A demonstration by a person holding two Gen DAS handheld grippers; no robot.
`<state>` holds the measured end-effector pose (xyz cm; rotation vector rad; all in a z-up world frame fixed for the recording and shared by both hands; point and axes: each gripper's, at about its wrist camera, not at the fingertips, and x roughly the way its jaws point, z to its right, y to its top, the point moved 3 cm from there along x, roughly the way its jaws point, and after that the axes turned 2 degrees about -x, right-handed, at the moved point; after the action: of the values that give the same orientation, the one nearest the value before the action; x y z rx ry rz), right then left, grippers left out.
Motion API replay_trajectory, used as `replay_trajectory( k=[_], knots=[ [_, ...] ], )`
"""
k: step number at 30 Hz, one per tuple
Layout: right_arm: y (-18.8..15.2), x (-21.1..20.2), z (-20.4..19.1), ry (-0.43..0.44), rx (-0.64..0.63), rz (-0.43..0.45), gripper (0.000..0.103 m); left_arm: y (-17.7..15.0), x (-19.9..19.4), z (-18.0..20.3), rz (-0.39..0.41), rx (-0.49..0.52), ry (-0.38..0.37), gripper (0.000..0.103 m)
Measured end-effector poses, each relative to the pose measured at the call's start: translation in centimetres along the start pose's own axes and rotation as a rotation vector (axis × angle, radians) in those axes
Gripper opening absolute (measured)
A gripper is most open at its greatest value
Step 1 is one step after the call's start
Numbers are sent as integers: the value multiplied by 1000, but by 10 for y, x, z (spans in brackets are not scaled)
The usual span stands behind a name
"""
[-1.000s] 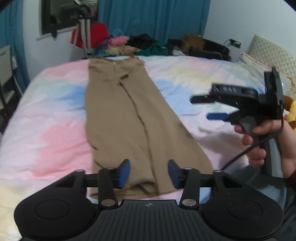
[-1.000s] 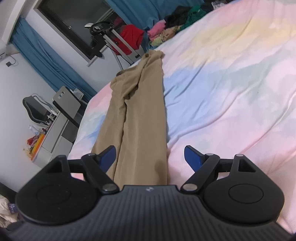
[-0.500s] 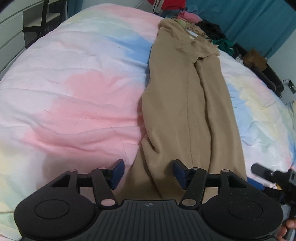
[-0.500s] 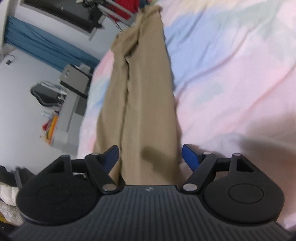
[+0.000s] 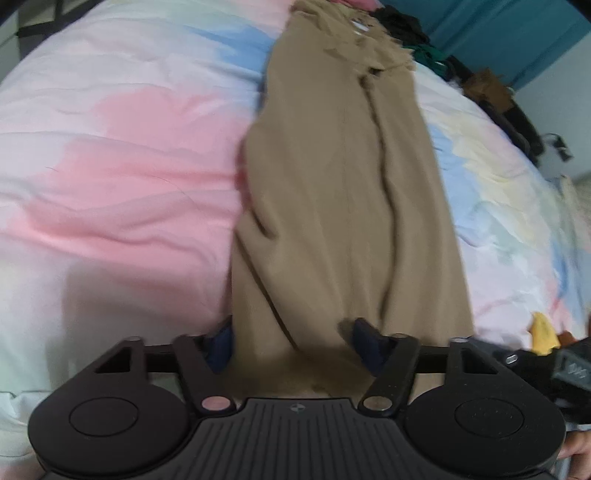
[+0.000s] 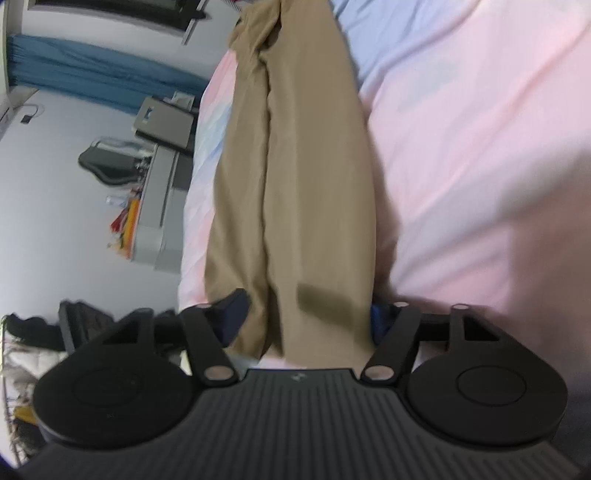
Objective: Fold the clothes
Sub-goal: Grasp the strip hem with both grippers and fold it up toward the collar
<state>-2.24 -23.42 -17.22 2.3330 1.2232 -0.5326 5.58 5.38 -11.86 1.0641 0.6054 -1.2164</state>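
Observation:
Tan trousers (image 5: 347, 192) lie lengthwise on the pastel bedspread (image 5: 122, 155), legs side by side, waistband at the far end. My left gripper (image 5: 291, 343) is open, low over the near hem, its blue pads straddling the left leg's cuff. In the right wrist view the same trousers (image 6: 306, 177) run away from me, and my right gripper (image 6: 308, 317) stands open with its fingers on either side of the hem's right part. Part of the right gripper (image 5: 554, 365) shows at the left view's lower right edge. Neither gripper has closed on cloth.
A pile of mixed clothes (image 5: 413, 37) lies past the waistband, before teal curtains (image 5: 498, 29). A yellow item (image 5: 541, 328) rests at the bed's right side. Off the bed's left edge stand a grey desk (image 6: 155, 206) and a chair (image 6: 107, 166).
Both grippers have dropped and moved in toward the trouser hem. Their open fingers now straddle the cuffs, where a second ago they hovered higher and farther back.

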Motion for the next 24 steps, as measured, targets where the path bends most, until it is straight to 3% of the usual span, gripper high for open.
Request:
replay_trajectory(
  k=[2, 4, 5, 6, 10, 15, 19, 24],
  knots=[
    [-11, 3, -2, -26, -12, -24, 57, -8, -1, 2, -29, 12, -15, 45],
    [-23, 6, -4, -52, -23, -48, 39, -12, -2, 3, -29, 20, 4, 32],
    [-26, 7, -5, -72, -32, -50, 17, -12, -3, 2, -27, 15, 9, 26],
    [-26, 4, -5, -104, -45, -33, 12, -13, -4, 2, -21, 10, 11, 17],
    [-17, -22, -22, -90, -93, 66, 8, -17, -23, -1, 51, -20, -50, 11],
    [-3, -60, -47, -35, -154, 195, 7, -20, -73, -8, 222, -89, -275, 10],
    [13, -100, -80, 16, -217, 290, 7, -15, -110, -1, 313, -81, -438, 10],
    [18, -152, -131, 50, -347, 376, 7, -19, -162, 28, 389, -36, -515, 10]
  ],
)
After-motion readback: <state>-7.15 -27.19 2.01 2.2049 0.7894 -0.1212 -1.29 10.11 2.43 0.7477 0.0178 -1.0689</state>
